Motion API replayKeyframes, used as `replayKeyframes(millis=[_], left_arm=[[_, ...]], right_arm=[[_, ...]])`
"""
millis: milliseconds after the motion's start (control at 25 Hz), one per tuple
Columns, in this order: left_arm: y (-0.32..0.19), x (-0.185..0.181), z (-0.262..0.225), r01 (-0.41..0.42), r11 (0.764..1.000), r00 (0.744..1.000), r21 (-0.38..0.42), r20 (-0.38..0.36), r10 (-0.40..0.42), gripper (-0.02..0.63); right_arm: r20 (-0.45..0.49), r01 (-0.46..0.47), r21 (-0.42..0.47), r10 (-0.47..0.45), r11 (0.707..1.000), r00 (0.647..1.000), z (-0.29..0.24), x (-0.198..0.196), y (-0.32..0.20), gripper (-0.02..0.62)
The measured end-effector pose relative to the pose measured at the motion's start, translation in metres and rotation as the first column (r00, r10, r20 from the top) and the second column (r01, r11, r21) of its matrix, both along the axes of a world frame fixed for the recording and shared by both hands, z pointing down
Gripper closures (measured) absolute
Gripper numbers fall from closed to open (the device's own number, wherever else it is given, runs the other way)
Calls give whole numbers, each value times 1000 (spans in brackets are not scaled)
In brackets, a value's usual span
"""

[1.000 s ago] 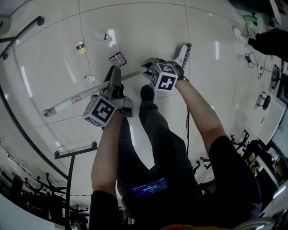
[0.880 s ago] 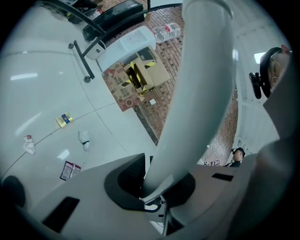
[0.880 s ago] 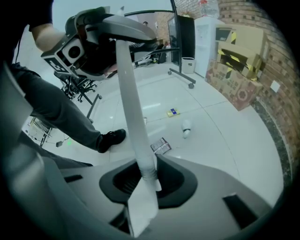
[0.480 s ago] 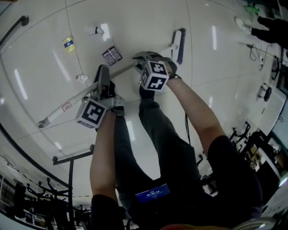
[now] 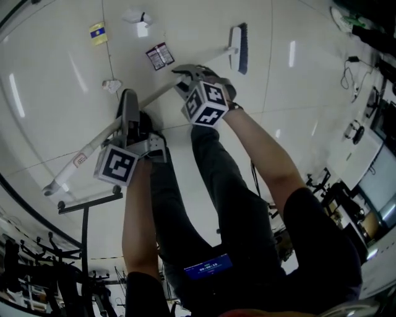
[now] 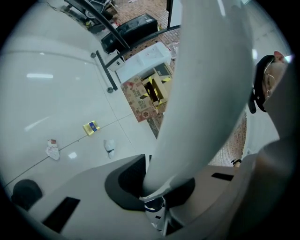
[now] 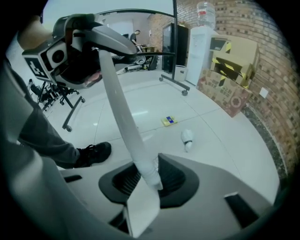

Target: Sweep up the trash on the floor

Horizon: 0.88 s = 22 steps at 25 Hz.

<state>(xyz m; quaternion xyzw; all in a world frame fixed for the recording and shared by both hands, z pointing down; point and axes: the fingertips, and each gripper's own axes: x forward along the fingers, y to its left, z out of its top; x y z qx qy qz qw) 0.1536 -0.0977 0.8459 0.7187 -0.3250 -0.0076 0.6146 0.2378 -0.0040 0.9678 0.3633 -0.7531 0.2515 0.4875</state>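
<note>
A broom with a long white handle [image 5: 93, 145] lies slantwise across the floor, its brush head [image 5: 238, 48] at the far end. My left gripper [image 5: 128, 105] is shut on the handle's middle, and the handle fills its jaws [image 6: 157, 187]. My right gripper [image 5: 185, 74] is shut on the handle nearer the brush, with the white tube [image 7: 140, 154] between its pads. Trash lies on the tiles: a dark wrapper [image 5: 160, 56], a small crumpled paper [image 5: 112, 85], a yellow packet [image 5: 97, 33] and a white crumpled cup [image 5: 137, 15].
The person's legs and black shoe [image 7: 93, 152] stand just behind the handle. A black wheeled stand [image 5: 86, 204] is at the lower left. Cardboard boxes [image 7: 229, 70] and a water dispenser [image 7: 201, 37] line the brick wall. Cables and gear lie at the right [image 5: 356, 130].
Both grippers have moved lower with the broom handle still held. The brush head now lies a little nearer the dark wrapper.
</note>
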Motion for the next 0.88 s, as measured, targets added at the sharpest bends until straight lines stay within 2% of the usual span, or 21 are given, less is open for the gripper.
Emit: replayKeyframes(millis=[200,360,480,640,760,880], left_arm=[[-16,-59,-11,79,997,996,14,31,-79,591],[-22,-99,-24,83,995,993,55,79,-87,591],[-28,-118,-36,117,989,990,91,66,-123,591],[-44,-149,-63,129,978,980,166,129,-152,591],[-43,-167,-76,131,974,971,187,172,-164,591],[-47,-178,-89,147,972,967,183,179,-180,591]], right_arm=[[48,30,25,-31,999,998,-8,-55,-23,468],[88,43,28,-46,999,995,-17,-98,-34,466],[112,41,36,-45,999,993,-27,-118,-43,465],[162,46,63,-56,997,985,-44,-154,-60,465],[206,43,76,-58,996,977,-58,-176,-65,465],[238,11,88,-32,996,971,-71,-190,-73,465]])
